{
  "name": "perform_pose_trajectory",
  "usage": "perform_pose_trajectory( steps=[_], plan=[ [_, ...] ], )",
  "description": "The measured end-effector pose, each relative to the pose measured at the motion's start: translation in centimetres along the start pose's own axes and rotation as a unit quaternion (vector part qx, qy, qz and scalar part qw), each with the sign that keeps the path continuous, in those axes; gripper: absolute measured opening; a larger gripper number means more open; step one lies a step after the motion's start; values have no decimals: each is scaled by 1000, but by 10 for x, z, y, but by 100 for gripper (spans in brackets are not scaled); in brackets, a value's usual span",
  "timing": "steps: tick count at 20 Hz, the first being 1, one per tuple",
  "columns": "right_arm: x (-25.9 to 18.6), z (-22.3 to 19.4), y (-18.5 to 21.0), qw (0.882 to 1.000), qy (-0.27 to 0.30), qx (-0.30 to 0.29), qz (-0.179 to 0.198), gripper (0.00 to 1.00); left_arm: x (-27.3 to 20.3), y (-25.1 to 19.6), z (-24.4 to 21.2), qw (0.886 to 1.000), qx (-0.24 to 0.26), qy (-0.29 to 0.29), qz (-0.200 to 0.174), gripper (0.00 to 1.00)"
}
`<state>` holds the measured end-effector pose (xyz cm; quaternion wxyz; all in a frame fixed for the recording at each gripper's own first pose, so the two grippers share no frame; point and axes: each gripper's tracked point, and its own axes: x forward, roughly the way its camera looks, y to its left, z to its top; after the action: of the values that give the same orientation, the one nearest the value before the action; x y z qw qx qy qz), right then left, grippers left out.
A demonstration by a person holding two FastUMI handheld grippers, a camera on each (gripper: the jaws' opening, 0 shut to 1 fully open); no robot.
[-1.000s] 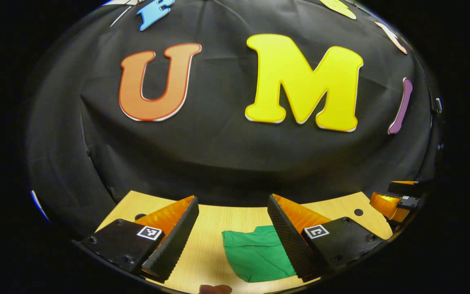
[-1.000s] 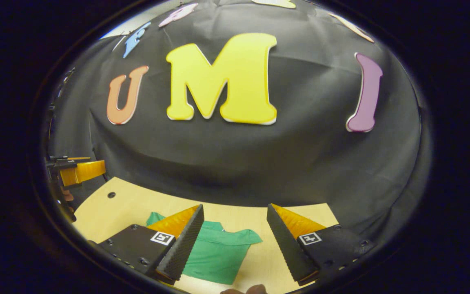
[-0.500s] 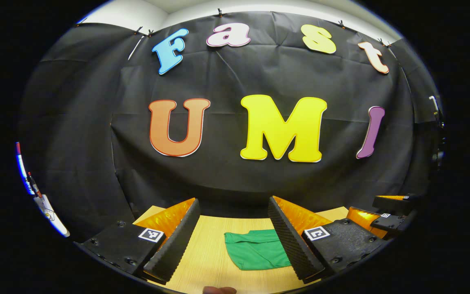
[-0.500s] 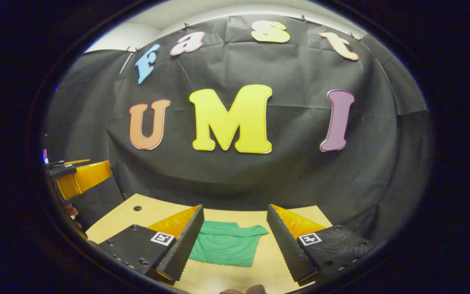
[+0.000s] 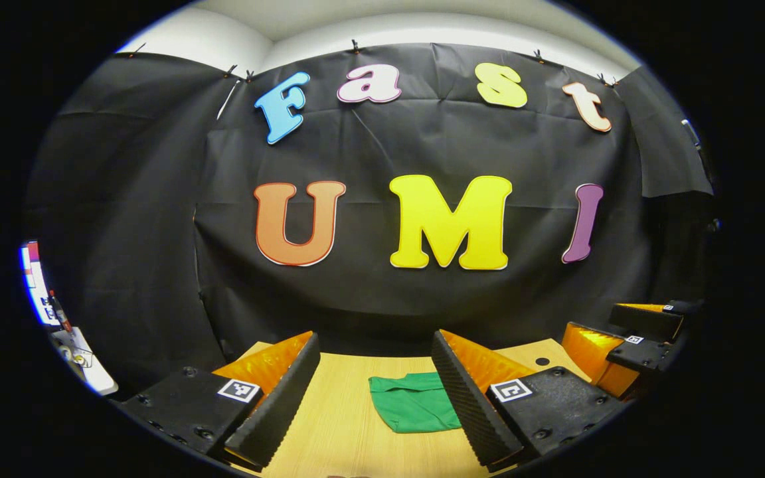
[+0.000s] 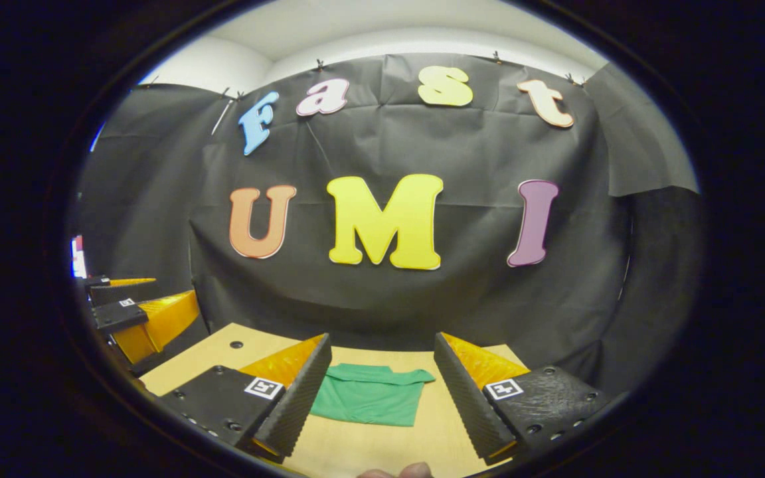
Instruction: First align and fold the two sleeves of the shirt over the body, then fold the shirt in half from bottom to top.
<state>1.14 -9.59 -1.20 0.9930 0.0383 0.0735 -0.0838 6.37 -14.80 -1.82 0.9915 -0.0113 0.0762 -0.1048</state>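
**Two grippers up and off, shirt looks folded**

Both tools hang above the wooden table, empty, fingers spread apart w/ nothing between them. Left gripper has the green shirt at approx 1 o'clock past its fingers, partly behind the right-hand finger. Right gripper sees the same shirt near 12 o'clock, flat on the table, a compact rectangle w/ the collar edge at the far side. No sleeve sticks out, so I'd judge both folds done; being held high and apart from the cloth fits that. Each view catches the other gripper at its edge.
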Motion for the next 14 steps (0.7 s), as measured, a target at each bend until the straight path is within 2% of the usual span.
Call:
perform_pose_trajectory(
  steps=[14],
  plan=[
    [-7,7,-1,1000,-7,12,-2,94,-11,10,3,1000,-5,-5,19,100]
  ],
)
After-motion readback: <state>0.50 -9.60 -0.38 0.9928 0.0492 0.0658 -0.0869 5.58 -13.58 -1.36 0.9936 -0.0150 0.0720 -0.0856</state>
